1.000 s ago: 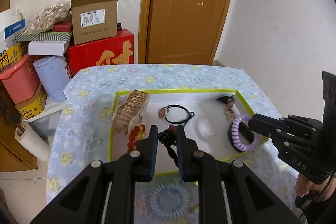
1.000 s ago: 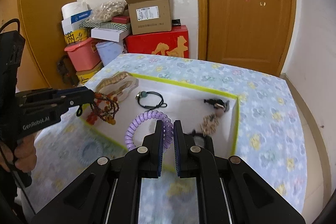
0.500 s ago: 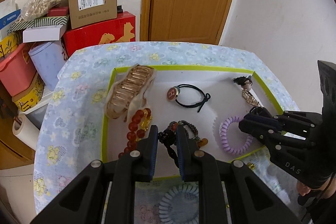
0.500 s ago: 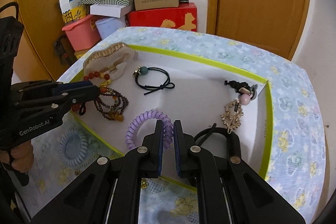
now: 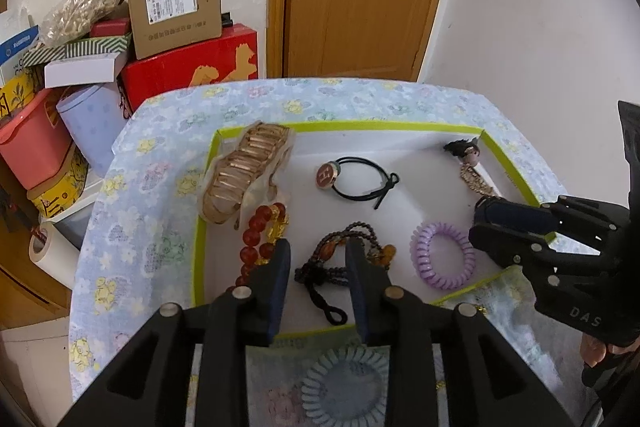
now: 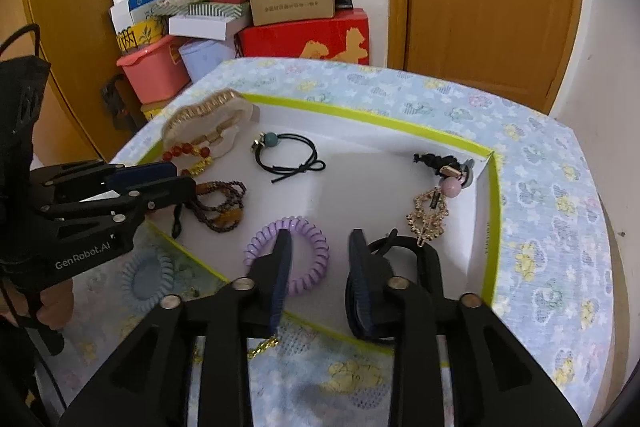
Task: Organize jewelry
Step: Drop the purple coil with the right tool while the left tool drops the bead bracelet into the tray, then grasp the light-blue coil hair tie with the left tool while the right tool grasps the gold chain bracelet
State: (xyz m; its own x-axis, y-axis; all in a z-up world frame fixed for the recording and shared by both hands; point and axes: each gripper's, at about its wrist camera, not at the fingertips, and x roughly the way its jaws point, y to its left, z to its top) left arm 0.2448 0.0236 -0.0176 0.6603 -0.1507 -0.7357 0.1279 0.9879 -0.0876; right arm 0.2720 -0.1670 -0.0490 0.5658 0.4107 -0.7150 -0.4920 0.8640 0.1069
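Two tongs [image 5: 316, 247] [image 6: 318, 239] agape, brown bracelet [image 5: 344, 259] between left pair

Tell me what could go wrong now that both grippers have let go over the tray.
The left gripper hangs open right over the brown bead bracelet; its black cord loop could catch a finger on withdrawal and drag the beads out. The right gripper straddles the purple coil, which lies near the tray's front edge, so a nudge might push it over. The blue coil lies outside the tray, easy to overlook.
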